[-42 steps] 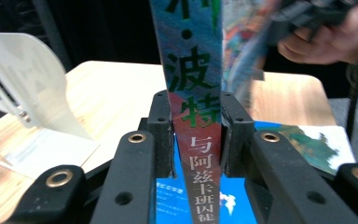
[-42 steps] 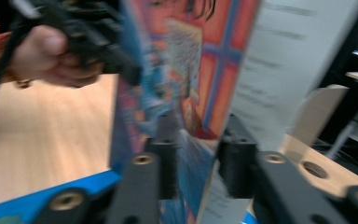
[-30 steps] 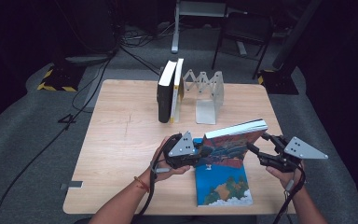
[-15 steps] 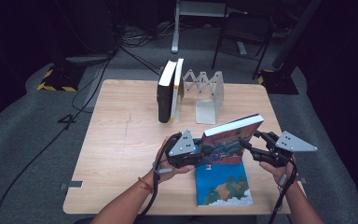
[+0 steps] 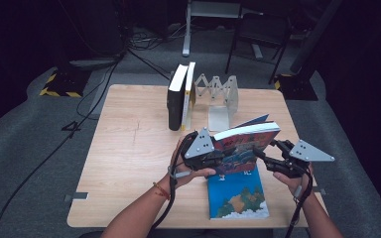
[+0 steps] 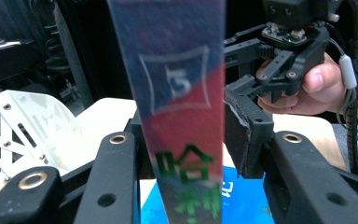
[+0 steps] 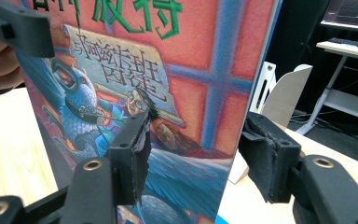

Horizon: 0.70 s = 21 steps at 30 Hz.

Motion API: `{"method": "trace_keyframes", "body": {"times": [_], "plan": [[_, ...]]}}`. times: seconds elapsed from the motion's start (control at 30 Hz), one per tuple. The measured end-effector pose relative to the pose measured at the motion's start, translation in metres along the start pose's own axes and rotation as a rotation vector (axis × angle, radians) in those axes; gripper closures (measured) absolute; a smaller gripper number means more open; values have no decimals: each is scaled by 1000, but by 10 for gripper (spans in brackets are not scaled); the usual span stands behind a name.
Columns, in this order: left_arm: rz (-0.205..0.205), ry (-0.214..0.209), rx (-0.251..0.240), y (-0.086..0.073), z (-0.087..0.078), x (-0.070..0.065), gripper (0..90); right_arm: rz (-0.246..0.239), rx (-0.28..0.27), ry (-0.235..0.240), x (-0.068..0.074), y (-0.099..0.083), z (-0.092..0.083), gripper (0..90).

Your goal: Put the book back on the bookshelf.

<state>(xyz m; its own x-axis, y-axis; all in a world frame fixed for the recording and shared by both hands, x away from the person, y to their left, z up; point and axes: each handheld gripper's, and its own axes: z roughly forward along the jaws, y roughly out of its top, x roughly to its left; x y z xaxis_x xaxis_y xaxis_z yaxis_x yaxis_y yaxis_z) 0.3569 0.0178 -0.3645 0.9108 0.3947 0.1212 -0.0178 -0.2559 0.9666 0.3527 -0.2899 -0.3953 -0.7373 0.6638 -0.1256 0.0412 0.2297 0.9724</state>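
Dark room, grey carpet, cables trailing over the floor behind a pale wooden table [image 5: 129,148]. At the table's far edge, two upright books [image 5: 179,99] side by side, just beside a folding metal rack [image 5: 218,91] with a plate-like end. Near the front edge, a blue book [image 5: 238,198] lying flat, cover up.

Above that blue book and clear of the table, a red-and-blue book [image 5: 245,144] held up between the two claws, tilted, pages uppermost, higher at the right end.

Left claw [image 5: 214,158], gripped by the left hand [image 5: 188,174]: at the book's left end, jaws either side of the spine. Seen along its own jaws [image 6: 182,154]: spine standing upright between the pads, printed with a "5" and green characters. Jaws just been opening, now a little apart, grip loosened, right pad just beside the spine with a thin gap, book between them but not pinched.

Right claw [image 5: 264,152], in the right hand [image 5: 295,181]: at the book's right end, about half open and closed around the book's thickness. Seen along its own jaws [image 7: 191,149]: one pad against the picture cover, the other behind the back cover, with the far side's contact partly hidden by the edge of the book. Farther off in the left gripper view, the same claw and its hand beyond the spine.
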Motion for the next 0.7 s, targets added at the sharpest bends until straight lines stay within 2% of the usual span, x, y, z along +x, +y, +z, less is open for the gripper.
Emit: {"method": "trace_keyframes", "body": {"times": [0.17, 0.23, 0.4, 0.47, 0.53, 0.7], "plan": [[-1, -11, 2, 3, 4, 4, 595, 4, 3, 2, 0, 1, 0, 437], [-4, -3, -2, 6, 6, 5, 592, 6, 7, 1, 1, 1, 0, 432], [-9, -36, 11, 16, 9, 10, 690, 3, 13, -1, 2, 2, 2, 415], [-6, -31, 27, 19, 10, 11, 693, 6, 19, -3, 2, 2, 3, 396], [-11, -3, 26, 23, 11, 11, 670, 3, 19, -3, 2, 3, 4, 396], [-17, -18, 32, 26, 14, 10, 691, 20, 23, -7, 2, 3, 5, 396]]}}
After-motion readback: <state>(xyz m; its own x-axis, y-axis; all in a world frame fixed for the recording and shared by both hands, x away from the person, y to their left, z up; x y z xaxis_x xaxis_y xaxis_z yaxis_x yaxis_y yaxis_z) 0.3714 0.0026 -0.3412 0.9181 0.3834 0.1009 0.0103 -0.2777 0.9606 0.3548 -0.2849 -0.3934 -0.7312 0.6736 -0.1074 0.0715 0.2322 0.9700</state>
